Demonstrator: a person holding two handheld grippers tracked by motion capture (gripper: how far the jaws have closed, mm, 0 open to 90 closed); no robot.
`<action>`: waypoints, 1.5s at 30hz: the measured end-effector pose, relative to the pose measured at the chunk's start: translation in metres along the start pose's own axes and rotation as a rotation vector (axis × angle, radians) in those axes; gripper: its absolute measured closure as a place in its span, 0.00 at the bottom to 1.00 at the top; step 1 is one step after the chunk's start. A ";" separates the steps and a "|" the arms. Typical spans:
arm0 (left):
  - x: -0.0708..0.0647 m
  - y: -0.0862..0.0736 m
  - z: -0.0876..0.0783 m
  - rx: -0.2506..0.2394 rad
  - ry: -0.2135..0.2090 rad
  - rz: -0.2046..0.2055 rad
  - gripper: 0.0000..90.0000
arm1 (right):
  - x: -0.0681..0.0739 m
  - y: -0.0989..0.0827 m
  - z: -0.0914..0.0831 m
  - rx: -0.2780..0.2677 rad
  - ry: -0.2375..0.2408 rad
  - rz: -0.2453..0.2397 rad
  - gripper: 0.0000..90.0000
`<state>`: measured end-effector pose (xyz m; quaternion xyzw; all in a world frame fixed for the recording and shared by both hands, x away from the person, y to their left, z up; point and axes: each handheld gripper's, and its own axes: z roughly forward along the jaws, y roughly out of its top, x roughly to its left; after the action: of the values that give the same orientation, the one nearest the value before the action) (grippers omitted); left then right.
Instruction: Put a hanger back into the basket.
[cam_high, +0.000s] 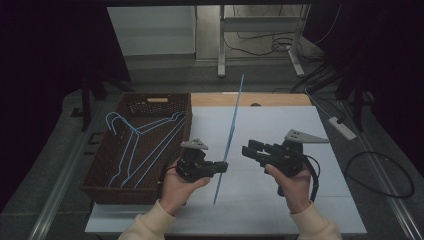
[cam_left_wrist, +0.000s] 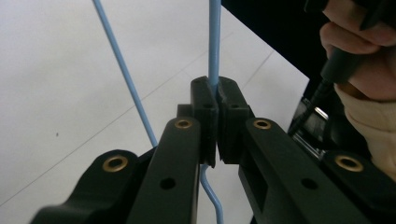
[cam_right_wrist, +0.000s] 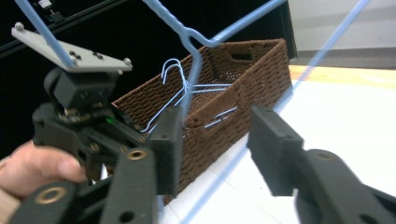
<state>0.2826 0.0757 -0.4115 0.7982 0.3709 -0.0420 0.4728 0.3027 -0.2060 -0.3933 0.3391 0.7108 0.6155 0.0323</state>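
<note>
**Holding a hanger over the table**

Gripping the blue hanger (cam_high: 229, 135) near its neck, the left gripper (cam_high: 223, 166) has its jaws clenched on the wire, which stands edge-on above the white table (cam_high: 280, 135). The right gripper (cam_high: 246, 151) sits just beside the wire, jaws parted and released. Farther left, the basket (cam_high: 100, 175) holds more hangers (cam_high: 135, 145).

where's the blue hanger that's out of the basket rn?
High view: the blue hanger stands edge-on over the white table, mid-frame, right of the brown basket. The left tool is shut on its wire; the open right tool sits beside it.
</note>
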 end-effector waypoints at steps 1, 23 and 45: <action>0.000 0.001 -0.005 0.005 -0.004 0.005 0.97 | -0.002 -0.001 -0.003 -0.003 -0.001 -0.004 0.56; 0.025 0.017 -0.089 -0.021 0.008 0.053 0.97 | -0.050 -0.050 -0.041 0.115 -0.197 -0.133 0.34; 0.085 0.005 -0.161 0.016 0.115 0.052 0.98 | -0.060 -0.061 -0.040 0.160 -0.230 -0.128 0.34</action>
<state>0.3013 0.2472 -0.3548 0.8124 0.3762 0.0134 0.4452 0.3038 -0.2723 -0.4606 0.3626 0.7695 0.5105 0.1255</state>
